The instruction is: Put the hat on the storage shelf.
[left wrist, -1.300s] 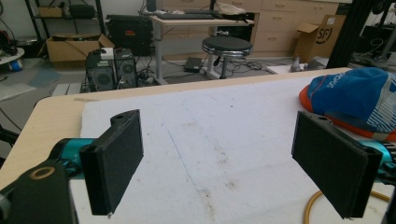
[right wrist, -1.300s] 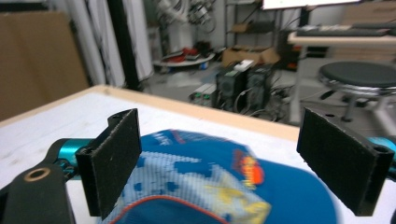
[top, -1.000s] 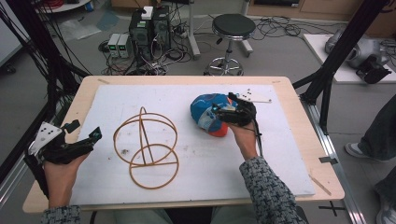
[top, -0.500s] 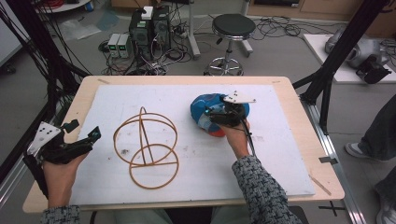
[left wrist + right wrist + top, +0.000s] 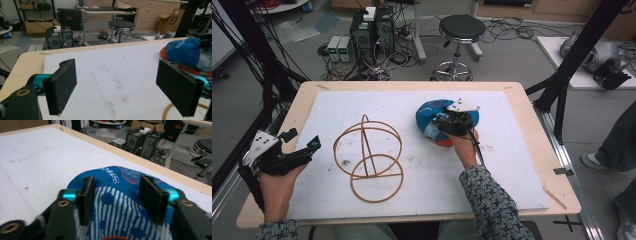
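**Tech A:** Checking the cap [image 5: 439, 120] first. Where does it lie?

**Tech B:** On the white mat [image 5: 512, 165], right of centre, toward the far edge. One cap, blue with white stripes and orange trim. Its orange edge faces the person; its long axis cannot be told under the gripper.

**Tech A:** Right gripper [image 5: 116, 200]?

**Tech B:** Down over the cap. Its jaws have just been closing and stand half spread, with striped fabric between them. Whether the pads press the cloth cannot be told.

**Tech A:** Left gripper [image 5: 125, 85]?

**Tech B:** Jaws spread wide, nothing between them, at the mat's left edge.

**Tech A:** Any container?

**Tech B:** One wire basket [image 5: 369, 157], left of the cap and well apart from it, holding nothing. Count: one cap, one basket, two grippers.
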### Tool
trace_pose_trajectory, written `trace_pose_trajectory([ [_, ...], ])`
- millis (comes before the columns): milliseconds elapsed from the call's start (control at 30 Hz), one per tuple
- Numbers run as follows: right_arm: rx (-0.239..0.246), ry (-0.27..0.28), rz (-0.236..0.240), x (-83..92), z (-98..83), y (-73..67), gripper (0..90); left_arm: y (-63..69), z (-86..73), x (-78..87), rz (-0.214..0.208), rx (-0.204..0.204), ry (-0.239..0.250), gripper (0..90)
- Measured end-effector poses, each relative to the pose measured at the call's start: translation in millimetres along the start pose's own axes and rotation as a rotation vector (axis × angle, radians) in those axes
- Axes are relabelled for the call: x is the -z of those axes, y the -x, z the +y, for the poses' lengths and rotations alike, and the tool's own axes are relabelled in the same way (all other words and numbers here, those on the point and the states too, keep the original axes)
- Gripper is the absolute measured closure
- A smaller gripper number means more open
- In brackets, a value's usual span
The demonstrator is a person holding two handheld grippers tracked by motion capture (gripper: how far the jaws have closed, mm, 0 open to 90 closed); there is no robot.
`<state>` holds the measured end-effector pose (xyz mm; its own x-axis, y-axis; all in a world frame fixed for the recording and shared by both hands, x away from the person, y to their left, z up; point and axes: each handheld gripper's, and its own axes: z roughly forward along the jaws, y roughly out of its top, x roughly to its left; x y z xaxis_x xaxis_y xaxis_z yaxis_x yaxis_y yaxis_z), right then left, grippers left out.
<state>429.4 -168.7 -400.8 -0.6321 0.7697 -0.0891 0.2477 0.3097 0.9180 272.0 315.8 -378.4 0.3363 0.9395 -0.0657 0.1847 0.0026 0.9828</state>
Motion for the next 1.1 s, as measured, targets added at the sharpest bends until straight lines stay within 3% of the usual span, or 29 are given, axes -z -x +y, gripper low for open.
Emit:
trace_pose_trajectory([
  [300, 0.024, 0.003, 0.004, 0.1, 1.3, -3.5, 70.4, -0.3, -0.5, -0.2, 0.001, 0.002, -0.003, 17.1],
  [333, 0.017, 0.001, 0.01, 0.8, 1.5, -3.0, 76.1, -0.4, -0.5, -0.1, 0.001, 0.002, -0.002, 17.1],
  [500, -0.027, 0.016, 0.006, 4.0, 2.8, 1.7, 86.3, -1.7, -0.6, 0.7, 0.005, 0.004, 0.0, 17.1],
  [567, -0.063, 0.021, 0.014, 5.9, 3.3, 5.5, 87.3, -2.0, -0.6, 0.8, 0.006, 0.004, 0.0, 17.1],
  [767, -0.095, 0.04, 0.0, 10.7, 7.7, 10.6, 88.0, -1.6, -0.7, 0.4, 0.005, 0.004, -0.001, 17.1],
  [967, -0.142, 0.121, -0.015, 19.8, 12.7, 13.3, 88.4, -1.9, -0.8, 0.6, 0.008, 0.005, -0.003, 17.1],
  [1100, -0.154, 0.148, -0.017, 25.1, 17.6, 13.2, 88.4, -2.7, -0.8, 1.1, 0.012, 0.008, -0.001, 17.1],
])
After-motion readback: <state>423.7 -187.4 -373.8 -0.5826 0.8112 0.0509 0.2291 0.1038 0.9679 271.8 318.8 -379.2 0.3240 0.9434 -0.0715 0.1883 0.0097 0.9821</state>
